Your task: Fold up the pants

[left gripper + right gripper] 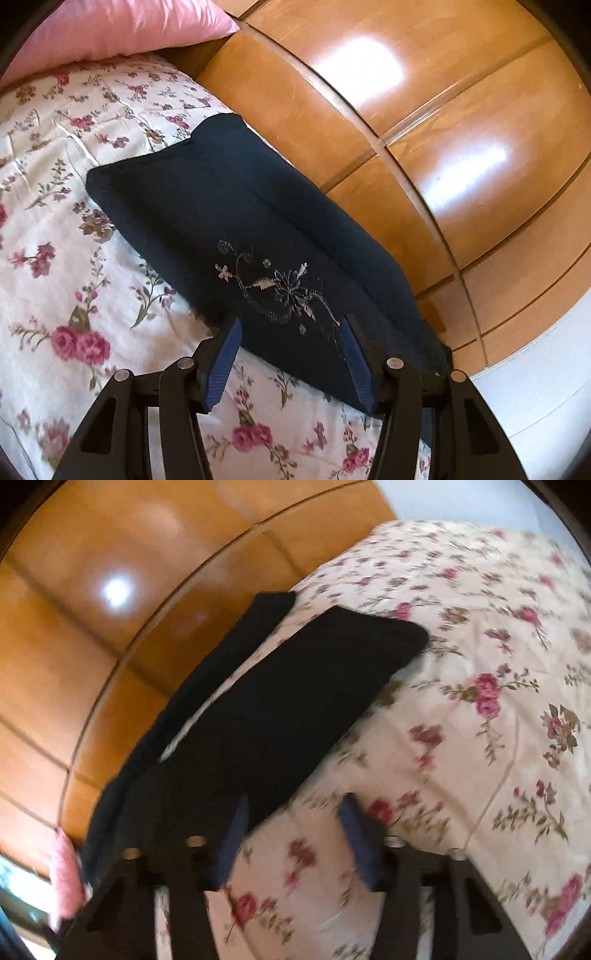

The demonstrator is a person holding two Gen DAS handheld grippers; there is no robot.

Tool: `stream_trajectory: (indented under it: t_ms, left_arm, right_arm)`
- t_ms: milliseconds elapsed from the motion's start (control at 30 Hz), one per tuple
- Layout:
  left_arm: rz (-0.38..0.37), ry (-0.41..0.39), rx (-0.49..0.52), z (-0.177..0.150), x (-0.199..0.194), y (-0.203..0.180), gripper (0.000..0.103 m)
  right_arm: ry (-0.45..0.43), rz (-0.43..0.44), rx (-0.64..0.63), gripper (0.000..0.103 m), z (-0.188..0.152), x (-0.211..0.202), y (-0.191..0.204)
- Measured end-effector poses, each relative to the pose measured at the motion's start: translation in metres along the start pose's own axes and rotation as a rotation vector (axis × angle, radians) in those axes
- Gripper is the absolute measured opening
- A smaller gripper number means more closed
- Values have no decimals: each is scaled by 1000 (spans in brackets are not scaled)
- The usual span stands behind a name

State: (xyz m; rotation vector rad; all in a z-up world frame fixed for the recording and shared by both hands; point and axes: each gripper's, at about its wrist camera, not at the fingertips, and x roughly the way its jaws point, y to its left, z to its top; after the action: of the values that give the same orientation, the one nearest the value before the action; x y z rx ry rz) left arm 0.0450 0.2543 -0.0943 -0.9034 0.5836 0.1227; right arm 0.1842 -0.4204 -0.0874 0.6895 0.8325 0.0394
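The dark pants (pixel 240 236) lie on the floral bedspread (pixel 55 221) along the bed's edge beside the wooden wardrobe (pixel 424 129), with a pink pillow (pixel 110 29) beyond their far end. The left gripper (pixel 291 354) stands wide apart and holds nothing, its blue pads (pixel 221 365) just above the pants' near end by the pale embroidery (pixel 273 288). The right gripper (pixel 291 842), blurred, is also spread wide and empty over the bedspread beside the pants (pixel 295 701).
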Motion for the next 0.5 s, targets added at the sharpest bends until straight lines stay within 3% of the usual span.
stream_trajectory:
  t_ms: [300,433,500]
  left_arm:
    - [-60,-28,-43,13,22,20,47]
    - [-64,-37,-84,20,29,31,31]
    - [-57,-37,-117,22,32,35,22]
  right_arm:
    - [-25,83,145,43,33,25,-18]
    - [-28,80,151,22,37,36,-23]
    - [-41,93,137,16,34,35,-25]
